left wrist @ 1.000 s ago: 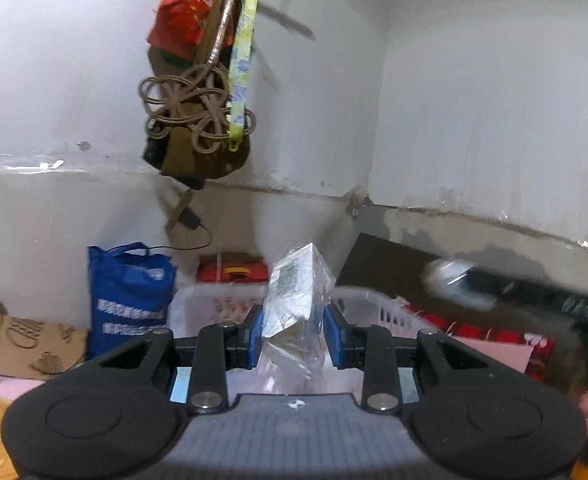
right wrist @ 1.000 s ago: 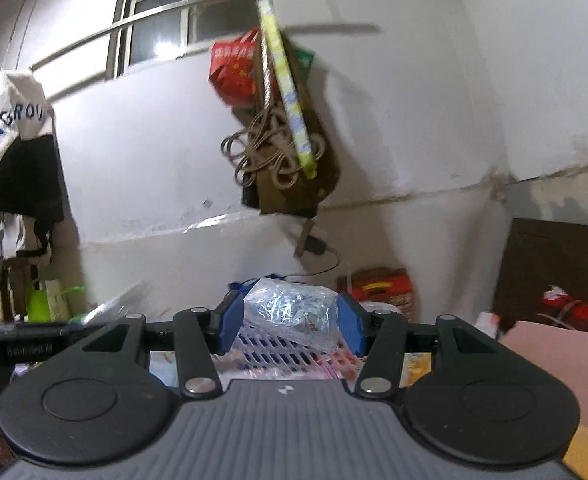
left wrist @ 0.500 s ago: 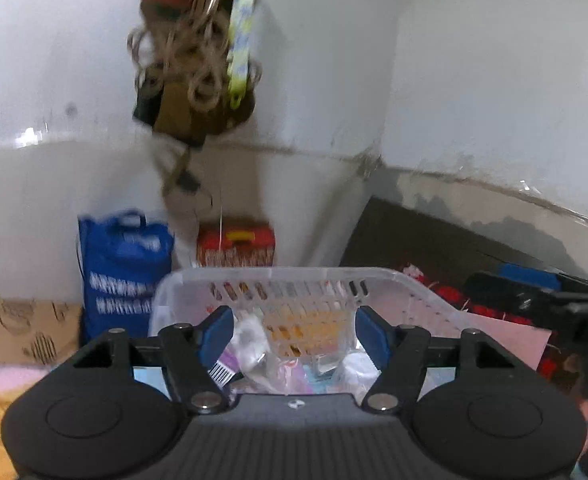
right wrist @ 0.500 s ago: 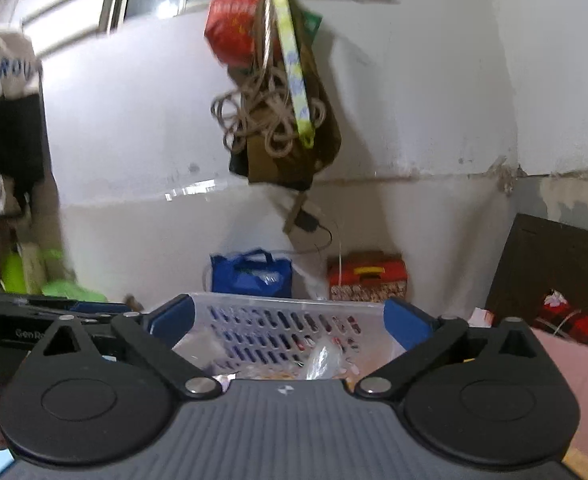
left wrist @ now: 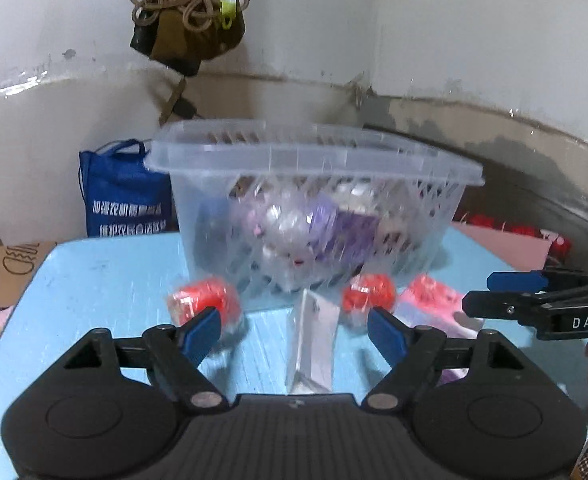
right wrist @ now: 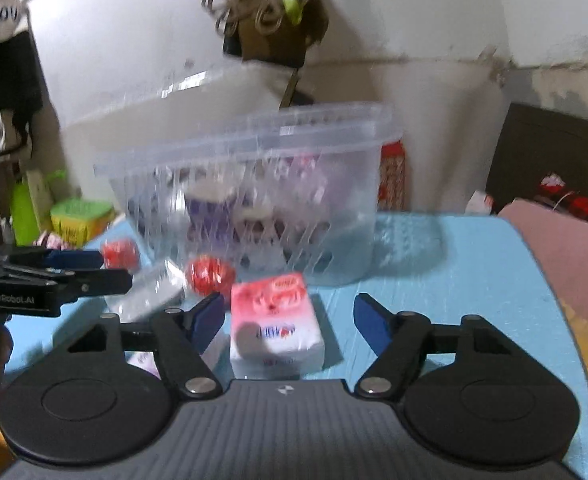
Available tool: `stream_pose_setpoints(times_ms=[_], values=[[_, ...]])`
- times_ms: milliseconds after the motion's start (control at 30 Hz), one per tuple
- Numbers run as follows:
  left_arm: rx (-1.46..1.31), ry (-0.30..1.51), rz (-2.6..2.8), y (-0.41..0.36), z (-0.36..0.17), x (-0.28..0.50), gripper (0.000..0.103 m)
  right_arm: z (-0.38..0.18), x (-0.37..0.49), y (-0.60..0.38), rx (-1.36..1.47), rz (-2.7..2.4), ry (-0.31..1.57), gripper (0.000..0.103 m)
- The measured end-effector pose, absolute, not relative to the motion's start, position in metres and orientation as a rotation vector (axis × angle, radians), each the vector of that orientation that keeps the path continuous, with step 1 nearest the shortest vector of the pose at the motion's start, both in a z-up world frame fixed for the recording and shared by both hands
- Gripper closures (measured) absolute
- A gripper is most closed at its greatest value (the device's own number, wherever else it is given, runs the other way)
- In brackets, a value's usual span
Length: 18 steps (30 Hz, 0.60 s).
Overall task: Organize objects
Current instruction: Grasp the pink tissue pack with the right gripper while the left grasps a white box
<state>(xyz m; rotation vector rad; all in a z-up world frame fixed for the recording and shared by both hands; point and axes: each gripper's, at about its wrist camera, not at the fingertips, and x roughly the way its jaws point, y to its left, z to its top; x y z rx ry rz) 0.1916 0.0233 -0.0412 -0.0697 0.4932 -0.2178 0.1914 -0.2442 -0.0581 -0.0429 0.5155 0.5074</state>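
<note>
A clear plastic basket [left wrist: 313,160] holding several packets stands on the light blue table [left wrist: 94,280]; it also shows in the right wrist view [right wrist: 254,140]. My left gripper [left wrist: 294,330] is open and empty, low over the table, with a clear packet [left wrist: 313,340] lying between its fingers. Two red wrapped items [left wrist: 206,300] [left wrist: 367,294] lie in front of the basket. My right gripper [right wrist: 290,320] is open and empty, with a pink and white tissue pack [right wrist: 274,320] between its fingers. The right gripper shows at the left view's right edge [left wrist: 533,300].
A blue bag [left wrist: 122,196] and a cardboard piece [left wrist: 14,264] sit beyond the table's left side. A brown bag with coiled rope [left wrist: 186,12] hangs on the wall. A pink blanket [right wrist: 565,248] lies right of the table. A green box [right wrist: 78,216] sits far left.
Both grippers opened and let their packets go into the basket, then dropped from above the basket to table level in front of it.
</note>
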Motion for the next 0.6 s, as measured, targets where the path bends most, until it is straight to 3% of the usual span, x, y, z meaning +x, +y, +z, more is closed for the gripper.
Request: stream_pose_setpoints(times_ms=[100, 267, 467, 600], values=[[-0.059, 0.515, -0.209, 0.02, -0.05, 0.19, 0.02, -0.065, 0.195, -0.239, -0.065, 0.506, 0.547, 0.031], [-0.058, 0.566, -0.165, 0.017, -0.057, 0.194, 0.02, -0.069, 0.192, -0.241, -0.078, 0.526, 0.559, 0.041], [0.009, 0.598, -0.165, 0.004, -0.06, 0.196, 0.02, -0.069, 0.195, -0.238, -0.078, 0.541, 0.575, 0.042], [0.105, 0.606, -0.136, -0.012, -0.062, 0.197, 0.027, -0.069, 0.194, -0.228, -0.14, 0.532, 0.586, 0.046]])
